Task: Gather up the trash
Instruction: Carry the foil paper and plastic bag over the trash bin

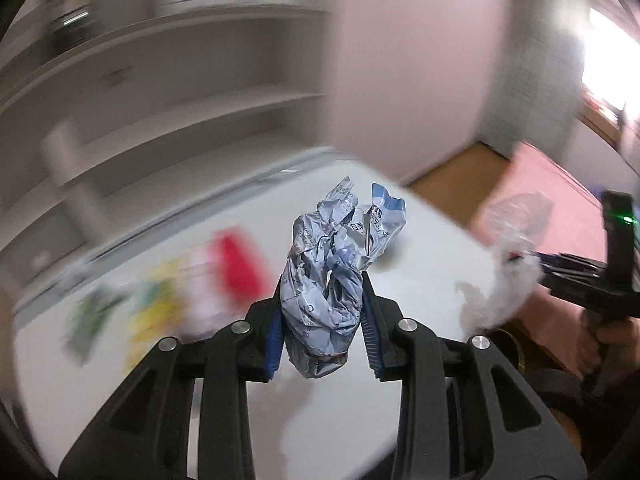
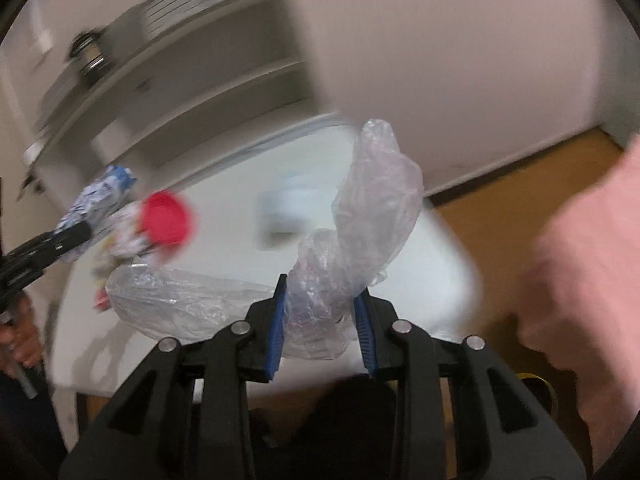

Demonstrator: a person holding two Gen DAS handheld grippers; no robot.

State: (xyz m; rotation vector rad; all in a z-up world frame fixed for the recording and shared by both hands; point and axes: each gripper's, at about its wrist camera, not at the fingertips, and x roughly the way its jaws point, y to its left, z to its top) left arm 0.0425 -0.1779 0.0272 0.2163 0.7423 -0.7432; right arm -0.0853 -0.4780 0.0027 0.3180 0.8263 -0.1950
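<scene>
My left gripper (image 1: pixel 323 280) is shut on a crumpled blue-and-white wrapper (image 1: pixel 336 264), held up above the white table (image 1: pixel 420 280). The same wrapper (image 2: pixel 100 196) shows at the far left of the right wrist view, in the left gripper's black fingers (image 2: pixel 68 236). My right gripper (image 2: pixel 320 288) is shut on a clear crumpled plastic bag (image 2: pixel 368 216), which hangs out to both sides. In the left wrist view that bag (image 1: pixel 508 264) and the right gripper's body (image 1: pixel 592 280) sit at the right edge.
Blurred trash lies on the table: a red piece (image 1: pixel 236 268), a yellow one (image 1: pixel 160 304) and a green one (image 1: pixel 96 312). A red-capped item (image 2: pixel 166 220) shows in the right wrist view. White shelves (image 1: pixel 180 92) stand behind; wooden floor (image 2: pixel 520 192) and pink bedding (image 2: pixel 592 264) lie right.
</scene>
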